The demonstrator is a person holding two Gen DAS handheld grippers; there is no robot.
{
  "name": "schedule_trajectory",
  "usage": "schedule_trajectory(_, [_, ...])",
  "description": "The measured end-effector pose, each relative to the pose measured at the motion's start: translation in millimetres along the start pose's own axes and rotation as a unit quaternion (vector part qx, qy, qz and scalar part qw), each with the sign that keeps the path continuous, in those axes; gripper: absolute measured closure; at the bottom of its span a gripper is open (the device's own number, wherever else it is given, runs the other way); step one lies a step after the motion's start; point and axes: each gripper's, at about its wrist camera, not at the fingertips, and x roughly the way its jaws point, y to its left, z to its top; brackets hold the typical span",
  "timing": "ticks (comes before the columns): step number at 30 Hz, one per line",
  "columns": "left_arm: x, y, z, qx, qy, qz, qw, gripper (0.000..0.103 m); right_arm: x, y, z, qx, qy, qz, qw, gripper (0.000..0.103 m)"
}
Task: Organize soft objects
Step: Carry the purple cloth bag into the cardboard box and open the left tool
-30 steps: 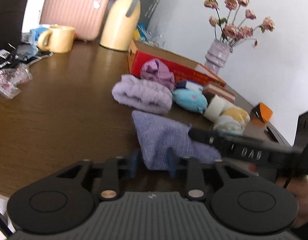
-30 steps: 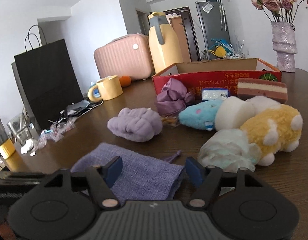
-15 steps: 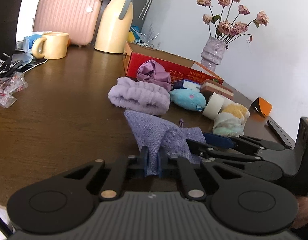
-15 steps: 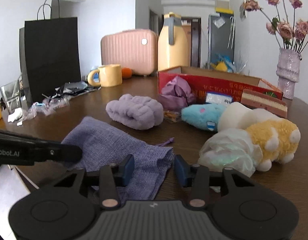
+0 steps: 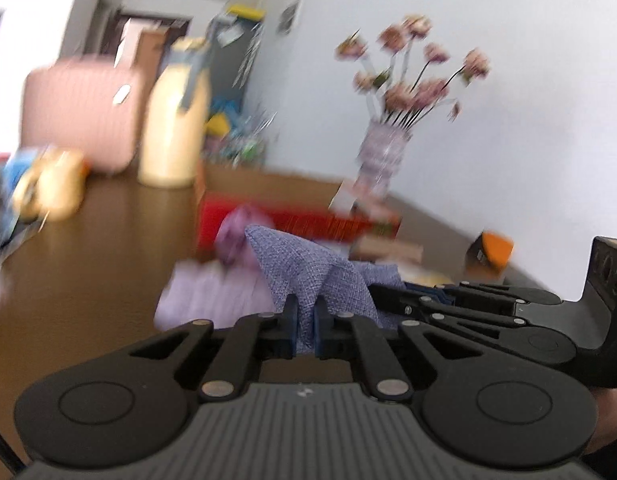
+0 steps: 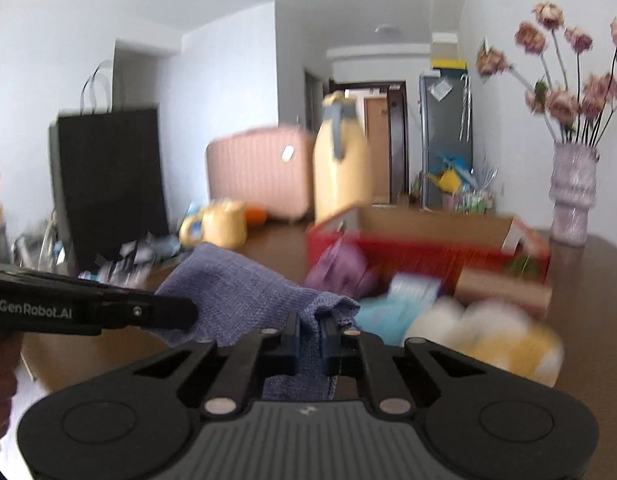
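Above the table (image 5: 88,280), I have the left gripper (image 5: 305,326) and right gripper (image 6: 308,338) each clamped on the purple pouch (image 6: 236,284), so I should spread its mouth evenly, without tugging.

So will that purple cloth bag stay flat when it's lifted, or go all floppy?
Probably floppy: the purple cloth bag already bunches and sags between the left gripper and right gripper. It looks light and thin. Its rough weave likely won't slip.

Bright daylight, heavy motion blur across both backgrounds, fisheye bending, dark vignetted corners
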Motion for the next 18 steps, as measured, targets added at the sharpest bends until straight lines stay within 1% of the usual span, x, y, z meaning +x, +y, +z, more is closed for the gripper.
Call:
schedule_trajectory(2, [13.2, -7.3, 30.9, 0.016, -0.017, -0.011, 0.9997, 0.095, 11.5, -22.7, 34.7, -0.004, -0.011, -0.007, 1.000, 0.094])
schedule_trajectory(4, [37.4, -12.8, 70.3, 0.032, -0.031, -0.023, 0.9988, 0.095, 33.8, -45.7, 69.9, -0.016, -0.014, -0.016, 1.000, 0.094])
schedule_trajectory(5, [52.9, -14.2, 90.2, 0.038, -0.034, -0.027, 0.9983, 0.095, 51.3, -59.3, 89.7, -0.022, -0.011, -0.022, 0.999, 0.094])
schedule_trajectory(7, [89.4, -13.8, 127.8, 0.051, -0.036, -0.025, 0.9977, 0.095, 93.8, -82.6, 123.2, -0.026, 0.014, -0.026, 0.999, 0.094])
schedule_trajectory(8, [113.7, -10.1, 147.3, 0.053, -0.029, -0.021, 0.9980, 0.095, 119.4, -94.6, 138.5, -0.030, 0.031, -0.029, 0.999, 0.094])
schedule_trajectory(10, [162.3, 2.3, 177.3, 0.036, -0.001, -0.010, 0.9993, 0.095, 174.0, -117.3, 160.9, -0.028, 0.070, -0.033, 0.997, 0.094])
schedule_trajectory(12, [211.9, 20.8, 199.7, 0.018, 0.030, -0.001, 0.9994, 0.095, 233.3, -138.5, 173.2, -0.016, 0.119, -0.031, 0.992, 0.094])
schedule_trajectory(13, [238.3, 31.3, 208.3, 0.008, 0.047, 0.011, 0.9988, 0.095, 259.6, -147.2, 175.4, -0.007, 0.142, -0.031, 0.989, 0.094])
schedule_trajectory(15, [284.3, 52.0, 216.0, -0.002, 0.086, 0.028, 0.9959, 0.093, 310.9, -161.1, 175.0, 0.016, 0.188, -0.026, 0.982, 0.094])
schedule_trajectory(17, [317.6, 67.8, 218.3, -0.010, 0.109, 0.068, 0.9917, 0.090, 350.1, -166.9, 171.7, 0.027, 0.214, -0.029, 0.976, 0.093])
schedule_trajectory(18, [331.9, 74.0, 219.4, -0.004, 0.121, 0.086, 0.9889, 0.082, 366.0, -167.8, 168.2, 0.027, 0.219, -0.038, 0.975, 0.091])
